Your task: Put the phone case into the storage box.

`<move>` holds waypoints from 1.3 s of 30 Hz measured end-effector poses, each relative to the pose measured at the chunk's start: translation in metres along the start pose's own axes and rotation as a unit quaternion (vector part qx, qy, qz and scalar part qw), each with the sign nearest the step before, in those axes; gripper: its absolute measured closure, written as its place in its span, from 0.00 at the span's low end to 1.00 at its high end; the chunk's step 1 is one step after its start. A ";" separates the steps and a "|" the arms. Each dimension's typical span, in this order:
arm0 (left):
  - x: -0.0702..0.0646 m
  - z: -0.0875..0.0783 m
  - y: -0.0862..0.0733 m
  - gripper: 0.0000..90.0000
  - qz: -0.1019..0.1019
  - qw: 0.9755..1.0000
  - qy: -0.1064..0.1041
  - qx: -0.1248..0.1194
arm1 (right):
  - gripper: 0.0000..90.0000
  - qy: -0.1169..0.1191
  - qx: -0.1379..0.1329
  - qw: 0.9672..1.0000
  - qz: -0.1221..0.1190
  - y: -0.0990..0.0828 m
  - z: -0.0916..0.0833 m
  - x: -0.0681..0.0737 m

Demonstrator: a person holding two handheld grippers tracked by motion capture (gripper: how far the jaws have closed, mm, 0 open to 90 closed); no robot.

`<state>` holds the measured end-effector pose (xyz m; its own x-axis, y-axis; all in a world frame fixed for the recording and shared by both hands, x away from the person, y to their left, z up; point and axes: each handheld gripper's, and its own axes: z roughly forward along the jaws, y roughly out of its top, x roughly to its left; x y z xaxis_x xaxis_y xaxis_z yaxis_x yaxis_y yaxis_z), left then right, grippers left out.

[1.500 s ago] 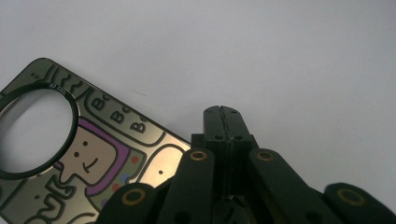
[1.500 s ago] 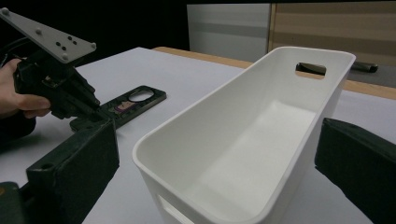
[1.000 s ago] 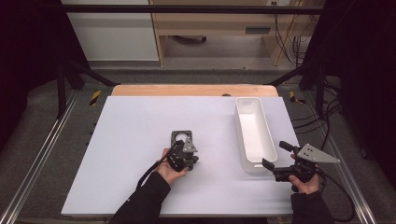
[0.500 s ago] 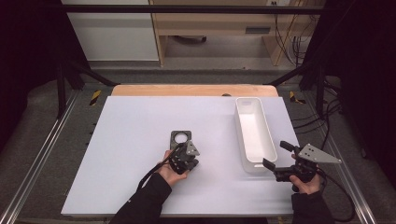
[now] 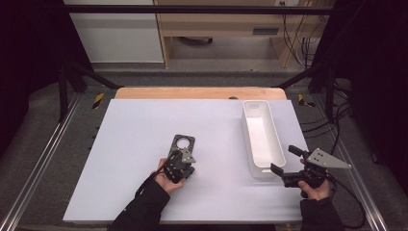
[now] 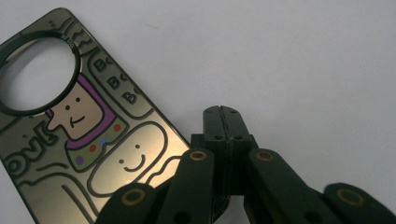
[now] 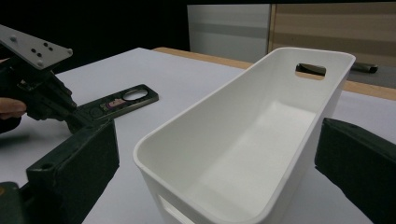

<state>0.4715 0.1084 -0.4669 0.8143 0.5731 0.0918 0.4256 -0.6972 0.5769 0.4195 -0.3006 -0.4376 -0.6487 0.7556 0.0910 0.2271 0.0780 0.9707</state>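
Observation:
A dark metal plate (image 5: 183, 143) with a round hole and cartoon figures lies flat on the white table; it is also in the left gripper view (image 6: 93, 140) and the right gripper view (image 7: 123, 100). My left gripper (image 5: 184, 160) is low over the plate's near end. Its jaws (image 6: 223, 113) are shut with nothing between them, tips just off the plate's right edge over bare table. My right gripper (image 5: 287, 160) is open at the near end of a white bin (image 5: 262, 104), one jaw to each side of the bin's end (image 7: 280, 116). The bin holds nothing.
The white tabletop (image 5: 134, 125) is bare left of the plate. A wooden strip (image 5: 192, 92) runs along the far edge. Dark frame rails flank the table, and cables hang at the right (image 5: 337, 120).
My left gripper has edged slightly back toward the person over the plate's near end. The right gripper and the bin have stayed put.

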 end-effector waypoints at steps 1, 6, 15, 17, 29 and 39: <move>0.001 -0.001 -0.002 0.99 0.000 1.000 0.001 0.000 | 0.00 0.000 0.000 1.000 0.000 0.000 0.000 0.000; 0.004 -0.005 -0.007 0.99 -0.006 1.000 0.006 -0.001 | 0.00 0.000 0.000 1.000 0.000 0.000 0.000 0.000; 0.006 -0.013 -0.008 0.99 -0.017 1.000 -0.002 -0.022 | 0.00 0.001 -0.001 1.000 0.000 0.000 0.000 0.000; 0.007 -0.020 -0.007 0.99 -0.020 0.999 -0.002 -0.036 | 0.00 0.000 -0.003 1.000 0.000 0.000 -0.001 0.000; 0.033 -0.064 -0.006 0.76 -0.075 0.987 0.027 -0.141 | 0.00 0.001 -0.002 1.000 0.000 0.000 0.000 0.000; 0.047 -0.070 0.004 0.41 -0.094 0.981 0.051 -0.159 | 0.00 0.002 -0.003 1.000 0.000 0.001 -0.001 0.000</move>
<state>0.4841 0.1630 -0.4030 0.6827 0.7300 0.0317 0.4056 -0.4147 0.8146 0.4193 -0.3009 -0.4370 -0.6517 0.7529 0.0915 0.2220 0.0740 0.9722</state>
